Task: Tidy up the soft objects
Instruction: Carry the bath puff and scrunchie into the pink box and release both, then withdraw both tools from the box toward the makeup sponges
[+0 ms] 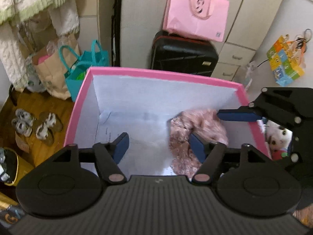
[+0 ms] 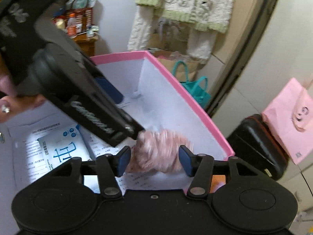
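A pink-rimmed box with white inner walls [image 1: 156,72] stands open below both grippers; it also shows in the right wrist view [image 2: 187,96]. A pink floral soft cloth [image 1: 195,131] lies bunched in the box's right part. My left gripper [image 1: 159,148] is open above the box, its right finger touching the cloth. My right gripper [image 2: 154,160] is open with the blurred pink cloth [image 2: 162,152] between its fingers; it also enters the left wrist view at the right [image 1: 238,115]. A white plush toy [image 1: 277,137] lies outside the box's right wall.
A black suitcase [image 1: 183,52] with a pink paper bag [image 1: 195,13] on it stands behind the box. Teal and brown bags [image 1: 82,72] and sandals [image 1: 33,125] lie on the floor at left. A wet-wipes pack [image 2: 62,145] and papers lie in the box.
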